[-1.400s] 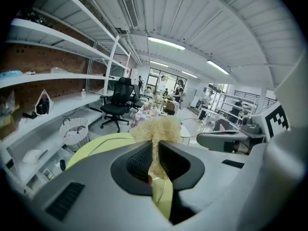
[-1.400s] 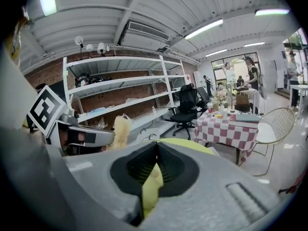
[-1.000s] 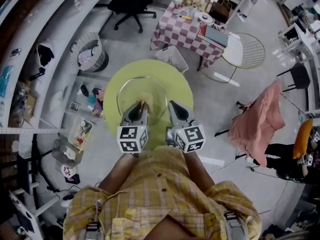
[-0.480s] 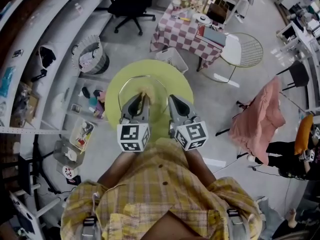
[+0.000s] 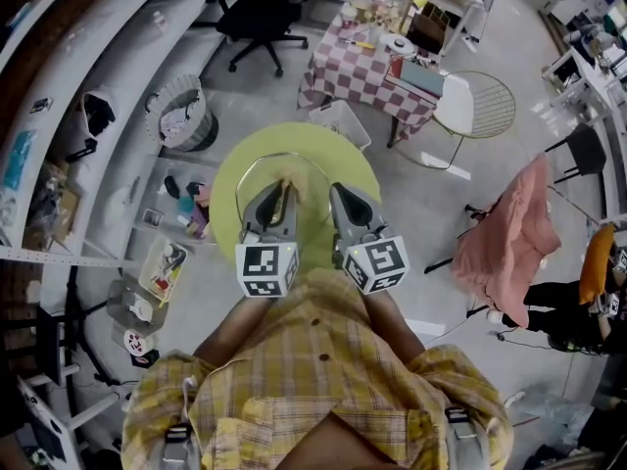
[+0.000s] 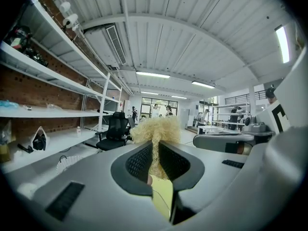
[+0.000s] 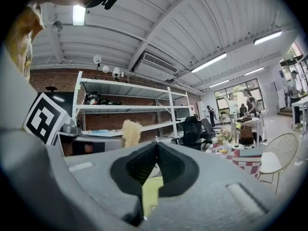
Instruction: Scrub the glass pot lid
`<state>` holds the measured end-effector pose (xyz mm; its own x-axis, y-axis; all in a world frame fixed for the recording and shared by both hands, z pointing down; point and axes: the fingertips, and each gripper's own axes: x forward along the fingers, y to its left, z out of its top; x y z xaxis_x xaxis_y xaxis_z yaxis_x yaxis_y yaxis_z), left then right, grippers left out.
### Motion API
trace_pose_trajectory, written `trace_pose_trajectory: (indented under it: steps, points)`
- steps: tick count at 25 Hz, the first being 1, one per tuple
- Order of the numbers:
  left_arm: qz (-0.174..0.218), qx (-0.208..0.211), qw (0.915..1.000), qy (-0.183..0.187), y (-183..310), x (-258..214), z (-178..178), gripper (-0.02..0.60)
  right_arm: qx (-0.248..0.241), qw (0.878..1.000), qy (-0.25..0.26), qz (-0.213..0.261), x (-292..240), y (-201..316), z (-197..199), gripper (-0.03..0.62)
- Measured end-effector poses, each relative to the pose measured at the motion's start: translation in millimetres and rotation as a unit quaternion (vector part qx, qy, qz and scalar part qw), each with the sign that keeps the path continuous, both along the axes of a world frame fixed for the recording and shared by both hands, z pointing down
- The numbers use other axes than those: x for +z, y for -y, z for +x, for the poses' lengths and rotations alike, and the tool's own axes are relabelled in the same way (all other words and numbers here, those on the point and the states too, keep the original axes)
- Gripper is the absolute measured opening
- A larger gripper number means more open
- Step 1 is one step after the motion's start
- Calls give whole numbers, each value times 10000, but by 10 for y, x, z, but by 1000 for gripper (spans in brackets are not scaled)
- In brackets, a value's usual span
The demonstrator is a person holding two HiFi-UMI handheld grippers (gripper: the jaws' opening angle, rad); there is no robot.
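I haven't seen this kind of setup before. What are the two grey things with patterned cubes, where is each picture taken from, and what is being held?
There is no robot. A person holds a two-jaw tool in each hand, and the cubes are part of the tools. One camera looks down from the person's head. The other two ride on the grippers, looking along their jaws. A glass pot lid lies on the round yellow-green table. The left gripper is clamped on a fluffy pale scrubber over the lid. The right gripper has its jaws together at the lid's right edge. Whether they pinch the rim is unclear.
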<state>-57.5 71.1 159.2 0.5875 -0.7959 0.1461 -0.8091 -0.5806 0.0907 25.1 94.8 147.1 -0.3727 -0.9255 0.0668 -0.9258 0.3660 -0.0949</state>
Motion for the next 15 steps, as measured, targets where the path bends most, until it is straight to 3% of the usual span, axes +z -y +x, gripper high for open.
trace_pose_trajectory:
  steps: [15]
  points:
    - [226,76,9997,26,-72,-66,34,44,-98,9999,94,74,-89,-52,-14,-2]
